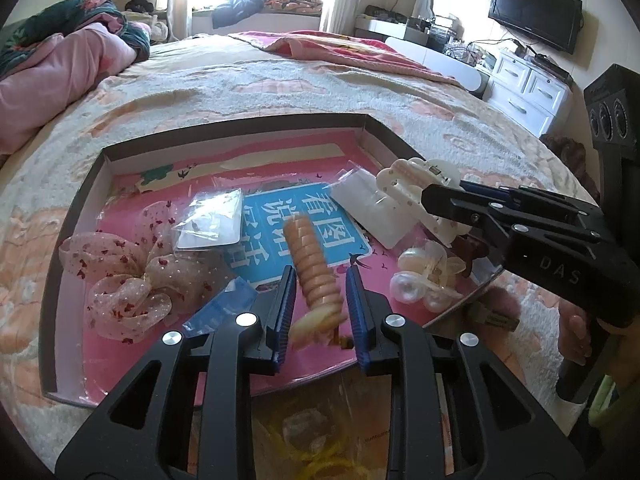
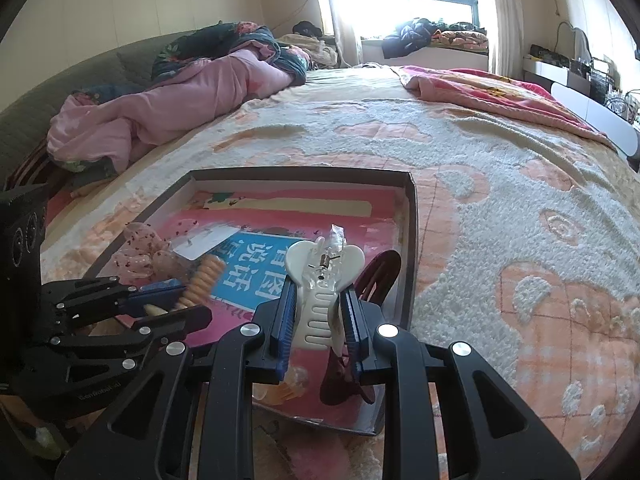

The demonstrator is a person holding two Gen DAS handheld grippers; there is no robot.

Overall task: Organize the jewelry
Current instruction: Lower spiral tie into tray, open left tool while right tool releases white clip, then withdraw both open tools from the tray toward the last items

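Observation:
A shallow dark box [image 1: 236, 130] with a pink liner lies on the bed and holds hair accessories. My left gripper [image 1: 320, 312] is shut on an orange beaded bracelet [image 1: 316, 264], held above the box's near side; it also shows in the right wrist view [image 2: 202, 276]. My right gripper [image 2: 320, 320] is shut on a white claw hair clip [image 2: 320, 280], over the box's right side; the clip also shows in the left wrist view [image 1: 408, 184]. In the box lie a pink bow scrunchie [image 1: 120, 276], small plastic bags [image 1: 212, 220], clear pearl clips [image 1: 424, 280] and a dark red clip [image 2: 380, 276].
The box rests on a patterned cream and orange bedspread [image 2: 500, 220]. Pink quilts [image 2: 168, 100] are piled at the head of the bed. A white dresser [image 1: 528, 88] and a wall TV [image 1: 536, 12] stand to the right. A plastic bag with yellow bands [image 1: 320, 440] lies under my left gripper.

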